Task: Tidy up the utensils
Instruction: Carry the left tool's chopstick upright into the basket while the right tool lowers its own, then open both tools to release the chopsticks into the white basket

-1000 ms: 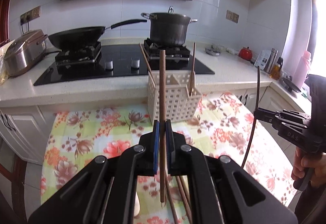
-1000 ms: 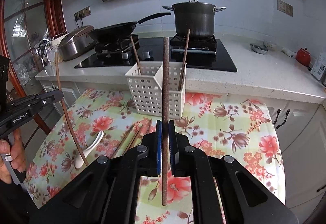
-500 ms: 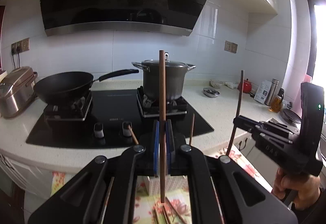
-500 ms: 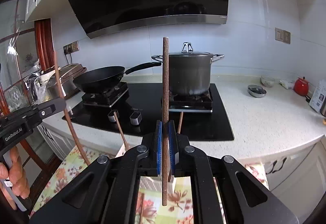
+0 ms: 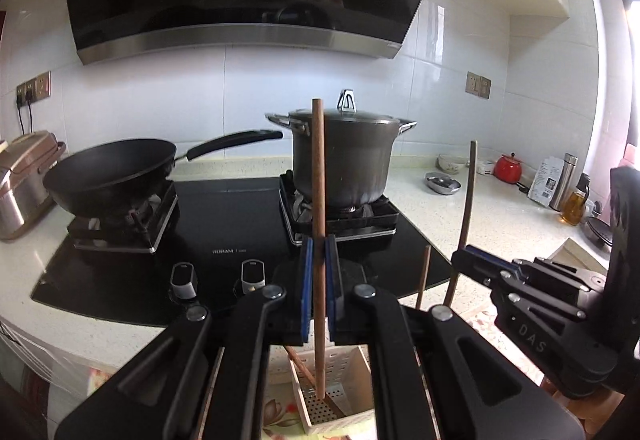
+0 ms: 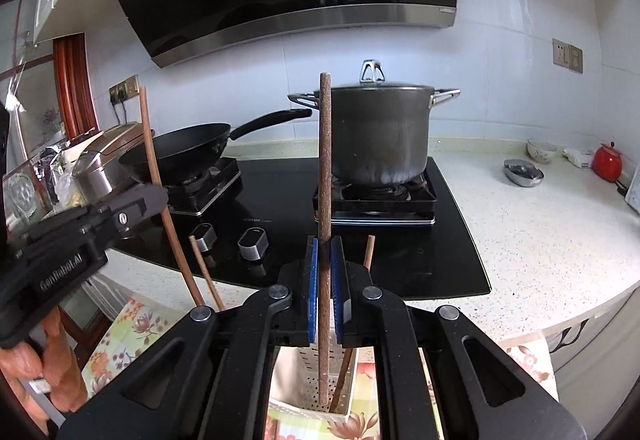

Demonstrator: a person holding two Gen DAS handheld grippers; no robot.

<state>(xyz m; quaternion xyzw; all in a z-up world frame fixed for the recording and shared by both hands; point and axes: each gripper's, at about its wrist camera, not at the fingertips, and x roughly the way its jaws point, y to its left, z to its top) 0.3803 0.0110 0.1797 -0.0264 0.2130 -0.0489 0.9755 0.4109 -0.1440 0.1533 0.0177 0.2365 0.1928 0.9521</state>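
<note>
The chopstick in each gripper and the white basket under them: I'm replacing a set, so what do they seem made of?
Left gripper's chopstick: apparently wood, smooth matte reddish brown. Right gripper's chopstick: probably wood too, darker with a speckled, rougher-looking surface. Basket: looks like moulded plastic, white, with perforated walls and floor.

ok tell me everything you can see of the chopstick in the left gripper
The chopstick is a slim, round, reddish-brown stick that looks like wood, plain and smooth. It stands nearly upright, pinched partway along its length between the blue-padded jaws of the left gripper, which are shut on it. Its blunt upper end rises in front of the pot; its lower tip hangs inside the white perforated basket, above the bottom. Whether the tip touches anything there is unclear.
</note>
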